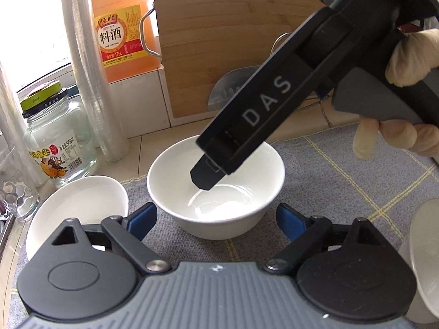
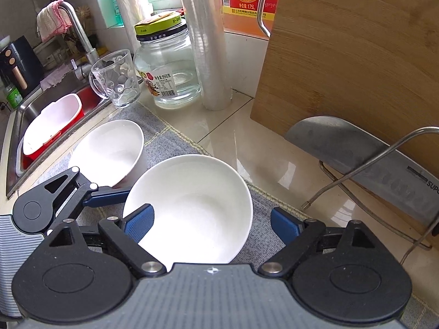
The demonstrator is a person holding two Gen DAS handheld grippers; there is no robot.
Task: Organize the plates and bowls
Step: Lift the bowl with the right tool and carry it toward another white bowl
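Note:
A white bowl [image 1: 219, 192] stands on a grey checked mat [image 1: 343, 170]. My left gripper [image 1: 216, 222] is open, its blue fingers flanking the bowl's near sides with no clear contact. My right gripper [image 2: 212, 224] is open over the same bowl [image 2: 197, 205]: its left pad sits inside the bowl and its right pad stands outside the rim, apart from the wall. One black finger [image 1: 205, 175] of the right gripper dips into the bowl from the upper right, held by a gloved hand [image 1: 408, 60]. A second white bowl [image 2: 109, 150] sits just to the left. More white dishware [image 1: 422, 260] shows at the right edge.
Behind the bowls stand a glass jar [image 2: 167, 68], a glass mug [image 2: 116, 79], a tall clear roll [image 2: 208, 41] and an orange bottle [image 1: 123, 27]. A wooden board [image 2: 356, 68] leans at the back right beside a cleaver [image 2: 370, 159] on a wire rack. A sink [image 2: 19, 126] holding a red-and-white basin lies at left.

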